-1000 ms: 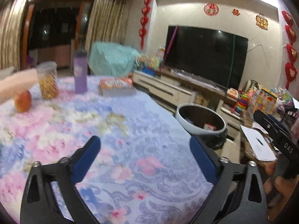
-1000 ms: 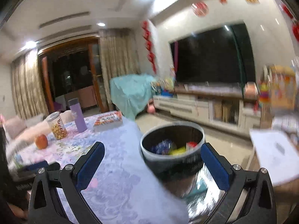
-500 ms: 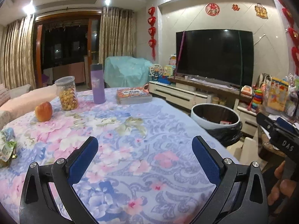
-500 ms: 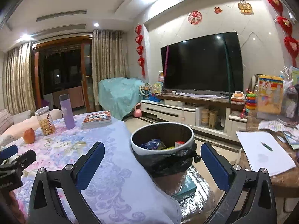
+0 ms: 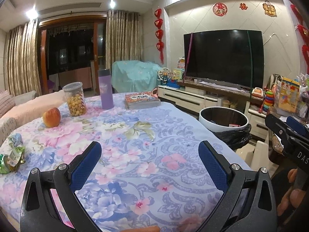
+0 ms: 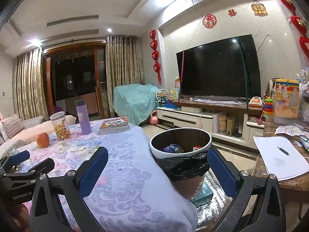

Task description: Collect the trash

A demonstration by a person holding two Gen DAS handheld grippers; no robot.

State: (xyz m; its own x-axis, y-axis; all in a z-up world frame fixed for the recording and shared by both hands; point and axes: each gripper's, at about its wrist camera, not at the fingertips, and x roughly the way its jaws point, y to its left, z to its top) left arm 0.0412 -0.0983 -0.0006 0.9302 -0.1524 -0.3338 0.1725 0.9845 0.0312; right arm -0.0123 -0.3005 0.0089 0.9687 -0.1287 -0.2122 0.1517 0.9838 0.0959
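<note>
A white trash bin (image 6: 180, 144) with a black liner stands on the floor just right of the table, with wrappers inside; it also shows in the left wrist view (image 5: 224, 118). Crumpled green wrappers (image 5: 11, 157) lie at the table's left edge. My left gripper (image 5: 149, 159) is open and empty above the flowered tablecloth (image 5: 135, 135). My right gripper (image 6: 158, 167) is open and empty, in front of the bin near the table's right corner. Each gripper shows at the edge of the other's view.
On the far side of the table stand an apple (image 5: 51, 117), a jar of snacks (image 5: 75, 98), a purple bottle (image 5: 105, 91) and a book (image 5: 142, 99). A side table with paper (image 6: 280, 157) is to the right, and a TV cabinet (image 6: 202, 118) behind.
Both views have steadied and tilted up slightly. The left gripper has drawn back, so the green wrappers at the table's left edge have come into view. Both stay open.
</note>
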